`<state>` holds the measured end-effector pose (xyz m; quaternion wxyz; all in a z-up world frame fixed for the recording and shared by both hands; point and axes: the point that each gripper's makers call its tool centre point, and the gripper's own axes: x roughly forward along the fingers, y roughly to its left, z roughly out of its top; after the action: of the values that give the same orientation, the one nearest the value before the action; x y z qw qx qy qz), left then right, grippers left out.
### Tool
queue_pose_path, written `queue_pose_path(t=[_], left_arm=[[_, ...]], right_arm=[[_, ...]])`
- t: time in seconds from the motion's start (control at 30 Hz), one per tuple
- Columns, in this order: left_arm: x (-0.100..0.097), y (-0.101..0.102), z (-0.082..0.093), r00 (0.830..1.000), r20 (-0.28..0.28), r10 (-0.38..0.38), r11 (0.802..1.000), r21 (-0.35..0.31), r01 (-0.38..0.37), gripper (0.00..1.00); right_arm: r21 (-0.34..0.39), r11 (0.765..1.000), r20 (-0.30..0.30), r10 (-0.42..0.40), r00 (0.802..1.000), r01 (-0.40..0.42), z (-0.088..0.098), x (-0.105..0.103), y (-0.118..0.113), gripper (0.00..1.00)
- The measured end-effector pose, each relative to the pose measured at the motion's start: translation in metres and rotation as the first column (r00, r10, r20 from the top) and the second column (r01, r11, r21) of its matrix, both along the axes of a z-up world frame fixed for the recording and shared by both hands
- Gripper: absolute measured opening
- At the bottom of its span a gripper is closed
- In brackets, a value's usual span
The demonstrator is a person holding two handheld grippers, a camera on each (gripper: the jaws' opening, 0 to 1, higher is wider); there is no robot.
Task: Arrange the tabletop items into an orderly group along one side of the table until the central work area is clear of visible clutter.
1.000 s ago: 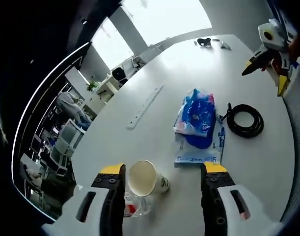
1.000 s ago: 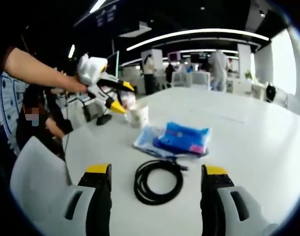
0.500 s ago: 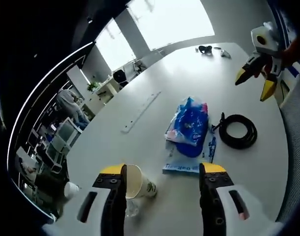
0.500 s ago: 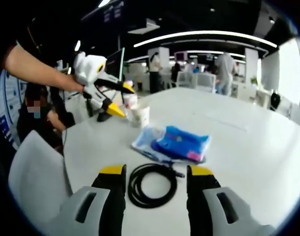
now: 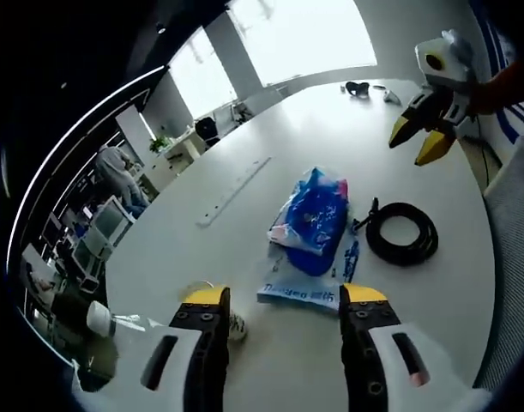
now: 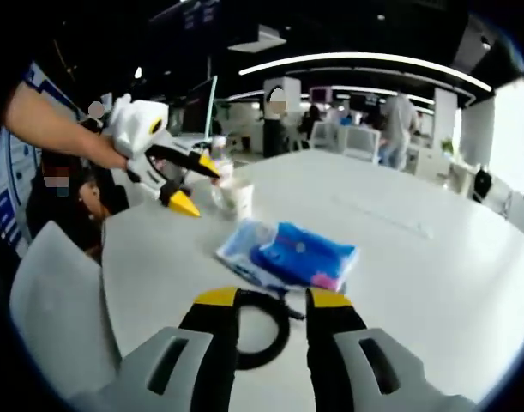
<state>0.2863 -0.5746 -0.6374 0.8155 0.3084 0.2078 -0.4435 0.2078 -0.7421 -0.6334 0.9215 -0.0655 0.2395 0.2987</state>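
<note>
Since a second ago the right gripper [image 6: 271, 300] has narrowed its jaws a lot and dropped toward the cable [image 6: 260, 328], and the left gripper [image 5: 277, 296] has slid up to the cup [image 5: 231, 322], which used to sit in plain sight between its jaws.

What matters now: in the right gripper view the cable coil lies straight ahead and low, its near arc passing between the two yellow tips. The jaws are close but still have a gap (not pinched yet, as far as I can tell), and the coil lies flat on the table [image 6: 433, 275], so I'd guess the grab goes on the strand, not across the whole loop. The right one is clearly the nearer tool for the cable.

In the left gripper view the jaws stand wide apart, holding nothing. The cup is mostly hidden behind the left jaw, so I can't tell if it touches. The blue bag [image 5: 311, 219] lies ahead, long axis running away from the jaws, on a flat packet [image 5: 304, 294], cable just right of it.

Whether the right tips touch the cable is hard to make out.
</note>
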Motion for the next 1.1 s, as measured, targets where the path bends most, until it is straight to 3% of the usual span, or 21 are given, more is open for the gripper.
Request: queue_pose_path(t=[0.13,0.53,0.87,1.1], left_arm=[[-0.004,0.004,-0.006,1.0,0.011,-0.013,0.999,0.043,0.013,0.44],[-0.009,0.009,-0.014,1.0,-0.01,0.009,0.999,0.044,-0.009,0.4],[-0.015,-0.004,-0.025,0.999,-0.043,0.024,1.0,0.013,-0.024,0.37],[-0.006,-0.02,-0.033,0.998,-0.064,0.031,1.0,-0.001,-0.031,0.34]], right_arm=[[-0.009,1.0,0.0,-0.004,1.0,0.004,0.0,0.007,-0.002,0.23],[-0.049,0.996,-0.051,-0.083,0.995,0.081,-0.016,0.034,-0.023,0.12],[-0.041,0.991,-0.064,-0.131,0.989,0.129,-0.023,0.057,-0.032,0.15],[-0.047,0.99,-0.074,-0.133,0.988,0.13,-0.027,0.067,-0.031,0.15]])
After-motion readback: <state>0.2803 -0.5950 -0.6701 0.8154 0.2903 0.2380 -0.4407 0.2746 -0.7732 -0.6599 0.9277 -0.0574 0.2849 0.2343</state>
